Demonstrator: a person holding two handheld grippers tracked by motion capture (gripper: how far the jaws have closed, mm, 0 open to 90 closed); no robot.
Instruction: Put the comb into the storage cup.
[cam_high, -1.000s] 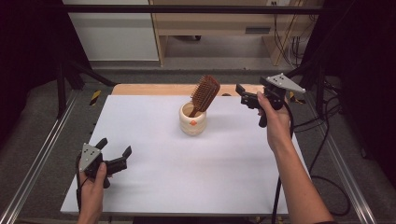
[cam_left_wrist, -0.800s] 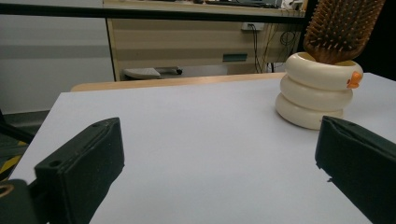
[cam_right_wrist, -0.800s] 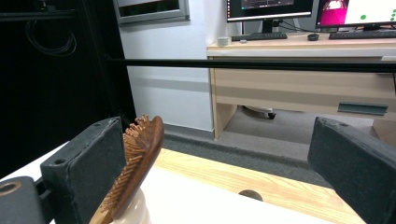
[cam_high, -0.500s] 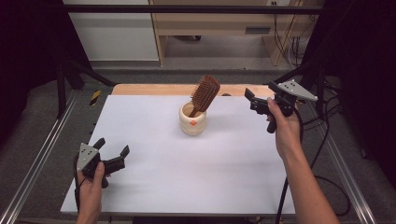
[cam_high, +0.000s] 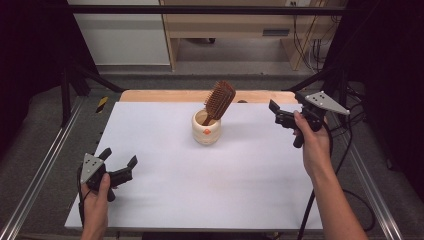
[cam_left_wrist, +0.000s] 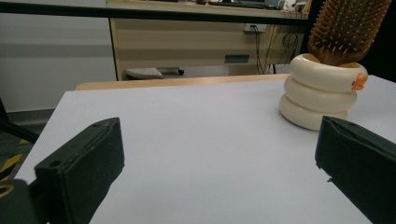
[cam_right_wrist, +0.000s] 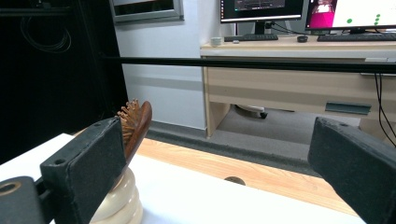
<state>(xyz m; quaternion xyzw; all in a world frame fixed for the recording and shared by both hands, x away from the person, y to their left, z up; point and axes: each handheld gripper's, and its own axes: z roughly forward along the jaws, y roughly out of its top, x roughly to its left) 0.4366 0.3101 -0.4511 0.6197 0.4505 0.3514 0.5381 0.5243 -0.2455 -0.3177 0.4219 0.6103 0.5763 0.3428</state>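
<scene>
A cream ribbed cup (cam_high: 206, 131) stands at the back middle of the white table (cam_high: 225, 195). A wooden hairbrush (cam_high: 220, 99) leans in it, bristle head up and tilted right. My left gripper (cam_high: 120, 157) is open near the front left corner with nothing between its jaws. In the left gripper view (cam_left_wrist: 219, 135) the cup (cam_left_wrist: 322, 98) and the brush (cam_left_wrist: 348, 28) lie ahead to the right. My right gripper (cam_high: 276, 113) hangs open above the back right of the table, apart from the cup. In the right gripper view (cam_right_wrist: 215, 135) the brush (cam_right_wrist: 139, 119) and the cup (cam_right_wrist: 116, 200) show behind its left jaw.
A wooden strip (cam_high: 165, 95) runs along the table's far edge. Metal rails (cam_high: 45, 165) flank the table on the left, and cables (cam_high: 350, 165) trail on the right. Beyond stand a black bar (cam_right_wrist: 261, 63) and a desk with monitors (cam_right_wrist: 261, 9).
My right gripper has drawn back to the right, away from the brush and cup, still open. The left gripper has barely shifted.
</scene>
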